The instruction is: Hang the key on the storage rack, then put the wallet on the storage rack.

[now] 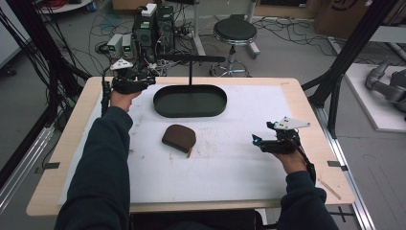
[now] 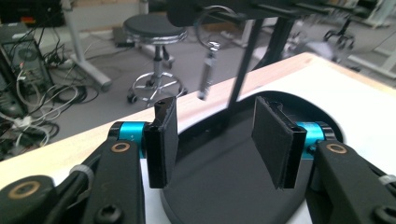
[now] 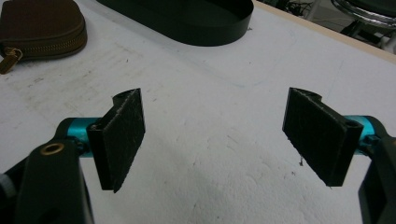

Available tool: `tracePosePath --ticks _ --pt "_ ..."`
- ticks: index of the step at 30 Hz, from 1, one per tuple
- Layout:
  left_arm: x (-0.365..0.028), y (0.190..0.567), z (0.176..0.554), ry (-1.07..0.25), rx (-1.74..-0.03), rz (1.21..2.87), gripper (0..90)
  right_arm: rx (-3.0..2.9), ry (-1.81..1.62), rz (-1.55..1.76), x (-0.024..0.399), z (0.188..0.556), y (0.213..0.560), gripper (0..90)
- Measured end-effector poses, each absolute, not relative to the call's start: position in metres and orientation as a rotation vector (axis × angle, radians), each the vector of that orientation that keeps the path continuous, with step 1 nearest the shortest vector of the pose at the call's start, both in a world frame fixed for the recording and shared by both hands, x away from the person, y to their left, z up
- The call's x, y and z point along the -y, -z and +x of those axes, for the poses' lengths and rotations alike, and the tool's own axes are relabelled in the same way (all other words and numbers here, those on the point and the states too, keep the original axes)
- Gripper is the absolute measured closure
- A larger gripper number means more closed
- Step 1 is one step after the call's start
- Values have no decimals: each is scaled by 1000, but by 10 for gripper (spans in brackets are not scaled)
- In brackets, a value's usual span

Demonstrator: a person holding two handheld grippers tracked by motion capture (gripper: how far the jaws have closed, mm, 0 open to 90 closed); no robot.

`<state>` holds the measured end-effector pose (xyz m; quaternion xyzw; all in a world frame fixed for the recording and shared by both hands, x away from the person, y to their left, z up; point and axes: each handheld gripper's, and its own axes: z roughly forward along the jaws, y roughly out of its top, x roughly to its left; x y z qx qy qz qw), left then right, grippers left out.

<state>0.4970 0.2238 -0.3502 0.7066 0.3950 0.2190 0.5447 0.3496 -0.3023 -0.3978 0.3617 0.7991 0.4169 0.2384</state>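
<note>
With both the left gripper (image 1: 149,79) and right gripper (image 1: 256,141) spread empty, the brown zip pouch (image 1: 179,138) at mat centre appears light and soft; grasp across its body.

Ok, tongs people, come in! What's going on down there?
Left tongs open by the black tray, keyring hanging ahead. Right tongs open over bare mat. Brown pouch untouched mid-table. Nothing in the way.
</note>
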Motion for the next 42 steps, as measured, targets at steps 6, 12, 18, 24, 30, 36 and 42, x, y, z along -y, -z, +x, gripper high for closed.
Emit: tracePosePath --ticks 6,12,18,24,30,36,42 --pt "-237 357 465 -510 -993 1608 201 -2212 -1133 967 294 353 399 214" --pt "-240 355 437 -540 -945 1598 186 -2212 -1132 945 290 351 398 213" --pt "-238 354 415 -547 -894 1601 187 -2206 -1163 946 282 347 396 214" --pt "-239 364 389 -562 -907 1583 169 -2205 -1165 915 276 345 395 213" --pt "-246 379 363 -605 -911 1606 169 -2240 -1167 859 263 345 397 212" --pt "-257 394 345 -666 -908 1629 172 -2270 -1211 838 245 345 395 213" --pt "-268 413 337 -649 -969 1634 172 -2321 -1199 757 216 346 398 212"
